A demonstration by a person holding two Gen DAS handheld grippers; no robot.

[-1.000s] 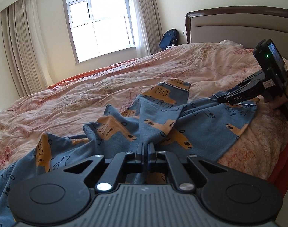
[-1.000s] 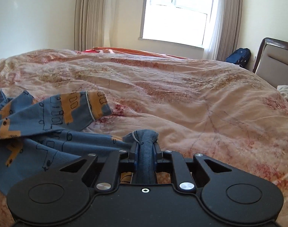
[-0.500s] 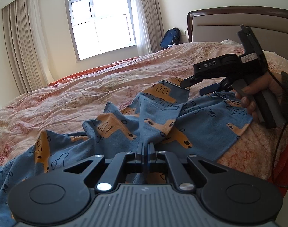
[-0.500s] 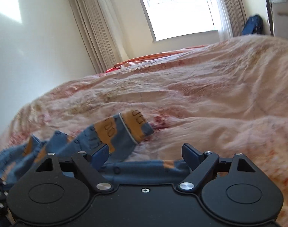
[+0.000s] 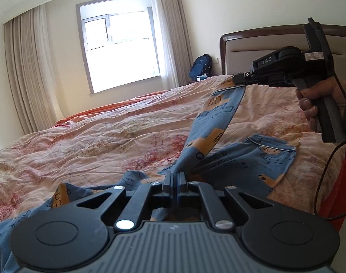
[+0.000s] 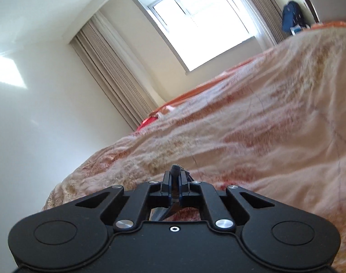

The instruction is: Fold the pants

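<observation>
Blue pants (image 5: 241, 161) with orange truck prints lie on the bed. My left gripper (image 5: 174, 177) is shut on the pants cloth low at the front. My right gripper (image 5: 237, 78) is shut on the cuff of one pant leg (image 5: 215, 118) and holds it up above the bed, stretched toward the left gripper. The other leg lies flat at the right. In the right wrist view the gripper (image 6: 174, 176) pinches a dark strip of cloth (image 6: 174, 169); the rest of the pants is hidden.
A pink floral quilt (image 5: 93, 141) covers the bed. A padded headboard (image 5: 241, 47) stands at the back right. A blue backpack (image 5: 200, 66) sits by the window (image 5: 120, 50). The bed's edge drops off at the right.
My right gripper let go of one part of the pants, opened, then shut on a leg cuff and lifted it up. The left gripper stayed shut on the cloth.
</observation>
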